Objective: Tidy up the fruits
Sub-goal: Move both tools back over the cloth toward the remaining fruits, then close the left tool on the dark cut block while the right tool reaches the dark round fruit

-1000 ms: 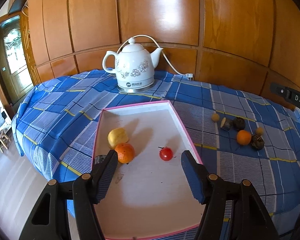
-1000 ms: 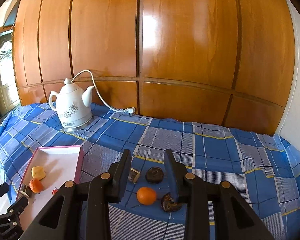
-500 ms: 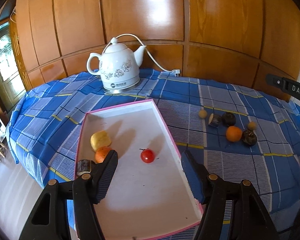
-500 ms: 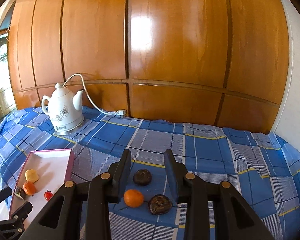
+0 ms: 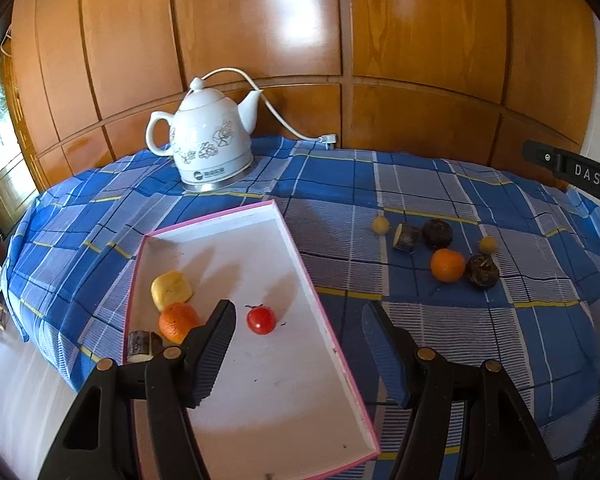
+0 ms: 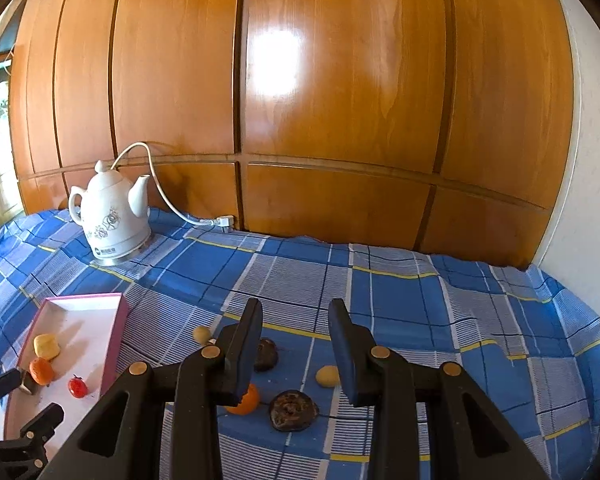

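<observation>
Left wrist view: the left gripper [image 5: 298, 318] hangs with fingers apart and empty over the lower centre, above the pink-rimmed tray [image 5: 300, 256]. A tomato [image 5: 261, 320], orange [image 5: 176, 322], yellow fruit [image 5: 171, 290] and dark cut piece [image 5: 141, 346] crowd its left side; its near half is bare. Right wrist view: the right gripper [image 6: 294, 346], fingers apart, holds nothing above loose fruit on the checked worktop [image 6: 380, 280]: an orange fruit [image 6: 246, 400], dark fruit [image 6: 293, 410], small yellow fruit [image 6: 327, 376]. A white kettle [image 6: 110, 216] stands upper left.

Tray [image 5: 300, 248] left of loose fruits [image 5: 447, 265] (kettle [image 5: 210, 148] behind).
</observation>
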Motion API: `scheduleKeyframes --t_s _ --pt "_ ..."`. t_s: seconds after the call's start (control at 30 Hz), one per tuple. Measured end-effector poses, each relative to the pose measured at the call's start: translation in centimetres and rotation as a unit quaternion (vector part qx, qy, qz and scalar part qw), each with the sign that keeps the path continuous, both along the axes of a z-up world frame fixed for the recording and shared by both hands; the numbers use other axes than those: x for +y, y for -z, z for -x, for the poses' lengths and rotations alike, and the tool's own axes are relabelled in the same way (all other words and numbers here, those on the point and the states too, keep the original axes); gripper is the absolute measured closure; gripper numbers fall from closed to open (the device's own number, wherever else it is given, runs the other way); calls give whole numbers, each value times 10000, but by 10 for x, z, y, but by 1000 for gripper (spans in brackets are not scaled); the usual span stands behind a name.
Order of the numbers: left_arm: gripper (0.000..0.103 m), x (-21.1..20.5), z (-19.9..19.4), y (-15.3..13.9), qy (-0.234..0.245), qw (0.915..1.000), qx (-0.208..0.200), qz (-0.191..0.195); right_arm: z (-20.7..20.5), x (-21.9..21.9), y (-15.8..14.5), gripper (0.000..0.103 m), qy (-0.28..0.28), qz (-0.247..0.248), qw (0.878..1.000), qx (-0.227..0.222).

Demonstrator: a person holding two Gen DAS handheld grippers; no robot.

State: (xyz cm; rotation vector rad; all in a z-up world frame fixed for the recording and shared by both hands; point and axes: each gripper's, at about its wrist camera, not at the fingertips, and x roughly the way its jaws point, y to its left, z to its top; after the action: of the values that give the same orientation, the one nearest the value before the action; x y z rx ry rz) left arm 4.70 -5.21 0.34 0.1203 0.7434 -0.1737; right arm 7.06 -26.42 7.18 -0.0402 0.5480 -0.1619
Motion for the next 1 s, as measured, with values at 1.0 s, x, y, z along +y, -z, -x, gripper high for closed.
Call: scheduleKeyframes --t_s 1.0 --pt "41 -68 -47 24 902 9886 1045 602 -45 -154 87 67 227 -1314 9651 2255"
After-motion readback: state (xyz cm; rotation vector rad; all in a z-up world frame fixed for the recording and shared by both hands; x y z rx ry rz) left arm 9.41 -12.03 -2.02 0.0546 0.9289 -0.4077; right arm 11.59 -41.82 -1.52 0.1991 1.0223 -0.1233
